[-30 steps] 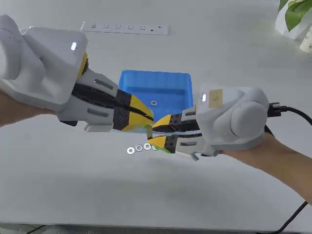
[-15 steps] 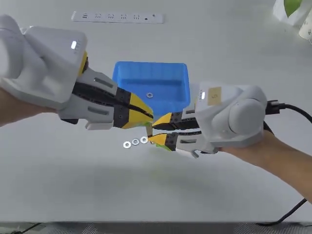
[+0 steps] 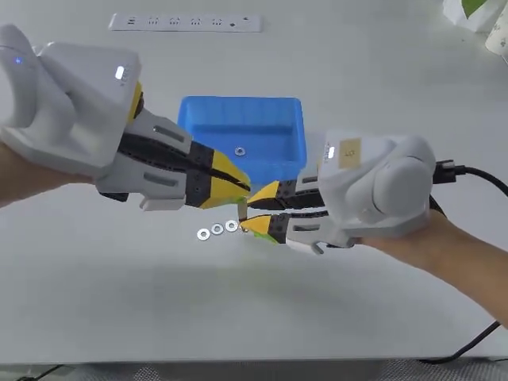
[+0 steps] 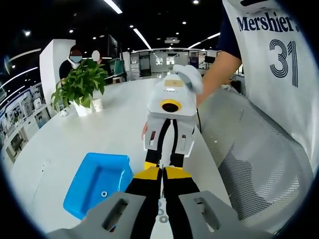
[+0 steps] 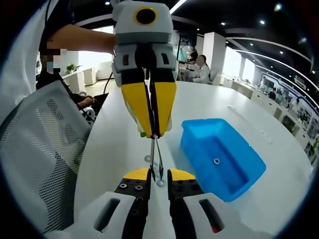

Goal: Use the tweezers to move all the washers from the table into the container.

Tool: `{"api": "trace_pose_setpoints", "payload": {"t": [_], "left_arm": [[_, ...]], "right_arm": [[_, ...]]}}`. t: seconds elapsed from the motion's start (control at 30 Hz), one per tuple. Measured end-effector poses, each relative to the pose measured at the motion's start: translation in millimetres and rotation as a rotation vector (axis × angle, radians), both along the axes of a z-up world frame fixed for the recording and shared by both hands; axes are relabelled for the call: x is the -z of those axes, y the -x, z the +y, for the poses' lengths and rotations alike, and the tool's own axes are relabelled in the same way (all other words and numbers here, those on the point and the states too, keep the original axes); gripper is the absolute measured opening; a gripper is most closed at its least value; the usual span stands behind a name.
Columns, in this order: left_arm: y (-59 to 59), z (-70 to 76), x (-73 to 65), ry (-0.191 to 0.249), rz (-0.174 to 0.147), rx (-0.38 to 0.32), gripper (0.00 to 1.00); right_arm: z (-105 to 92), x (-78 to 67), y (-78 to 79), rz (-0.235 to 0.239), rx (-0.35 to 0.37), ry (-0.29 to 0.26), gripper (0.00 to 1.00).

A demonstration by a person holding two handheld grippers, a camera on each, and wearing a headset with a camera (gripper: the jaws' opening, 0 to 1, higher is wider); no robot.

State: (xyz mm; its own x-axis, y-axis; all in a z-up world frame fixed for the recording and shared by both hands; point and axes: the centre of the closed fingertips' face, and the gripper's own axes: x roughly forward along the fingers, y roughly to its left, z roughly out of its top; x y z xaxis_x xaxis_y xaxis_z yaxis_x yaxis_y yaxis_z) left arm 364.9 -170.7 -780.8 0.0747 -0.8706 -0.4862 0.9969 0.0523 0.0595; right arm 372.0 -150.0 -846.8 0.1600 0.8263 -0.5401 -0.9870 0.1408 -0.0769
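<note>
While the left gripper (image 3: pixel 242 184) has its jaws pinched shut on the upper part of the tweezers (image 5: pixel 155 149), the right gripper (image 3: pixel 252 218) meets it tip to tip. The right jaws stand a narrow slot apart, with the tweezers' thin arms hanging down between them. Whether they are actually squeezing the arms I cannot tell. The tweezer points come down at the end of the short row of washers (image 3: pixel 217 229) nearest the right gripper. The row lies flat on the worktop (image 3: pixel 238 317), just on the near side of the blue container (image 3: pixel 198 119). A single washer (image 3: pixel 240 151) already rests on the container's floor, and a power strip (image 3: pixel 186 22) lies well beyond, toward the worktop's far edge.

To my eye this is the pick-up of the next washer, with most of the job still ahead. The next move looks fiddly. The points must close on one thin, flat ring without nudging its neighbours, lift it clear, carry it over the container's near wall, and let go there.

Set against the pictures of half a second and a second ago, the whole scene has slid up and to the left, which is the headset moving. The grippers keep the same nose-to-nose pose over the row's end, and the container still holds just that one washer.
</note>
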Motion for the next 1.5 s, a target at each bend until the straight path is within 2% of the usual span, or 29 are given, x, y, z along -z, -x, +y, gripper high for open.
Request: {"api": "trace_pose_setpoints", "payload": {"t": [0.5, 0.7, 0.87, 1.07, 1.17, 1.23, 1.5], "left_arm": [[0.7, -5.3, 2.7, 0.003, 0.003, 0.005, 0.05], [2.6, -4.7, 3.0, 0.005, 0.003, 0.003, 0.05], [2.2, -2.3, 2.9, 0.008, 0.007, -0.005, 0.05], [2.3, -1.4, 2.7, 0.007, 0.012, -0.01, 0.05], [2.4, -1.3, 2.7, 0.012, 0.016, -0.015, 0.05], [3.0, -1.6, 2.7, 0.013, 0.016, -0.017, 0.05], [7.2, 0.9, 2.8, -0.01, 0.007, -0.02, 0.05]], "right_arm": [[-4.6, 4.4, 1.3, 0.008, 0.01, 0.009, 0.14], [1.7, 7.9, 5.4, 0.014, -0.029, 0.022, 0.14], [5.0, 10.8, 0.4, 0.014, -0.042, 0.033, 0.14], [5.3, 13.5, 2.1, 0.017, -0.064, 0.047, 0.14], [5.2, 13.8, 4.6, 0.024, -0.071, 0.046, 0.11], [5.2, 14.1, 5.4, 0.008, -0.077, 0.052, 0.1], [5.8, 14.0, 7.8, 0.013, -0.079, 0.062, 0.1]]}}
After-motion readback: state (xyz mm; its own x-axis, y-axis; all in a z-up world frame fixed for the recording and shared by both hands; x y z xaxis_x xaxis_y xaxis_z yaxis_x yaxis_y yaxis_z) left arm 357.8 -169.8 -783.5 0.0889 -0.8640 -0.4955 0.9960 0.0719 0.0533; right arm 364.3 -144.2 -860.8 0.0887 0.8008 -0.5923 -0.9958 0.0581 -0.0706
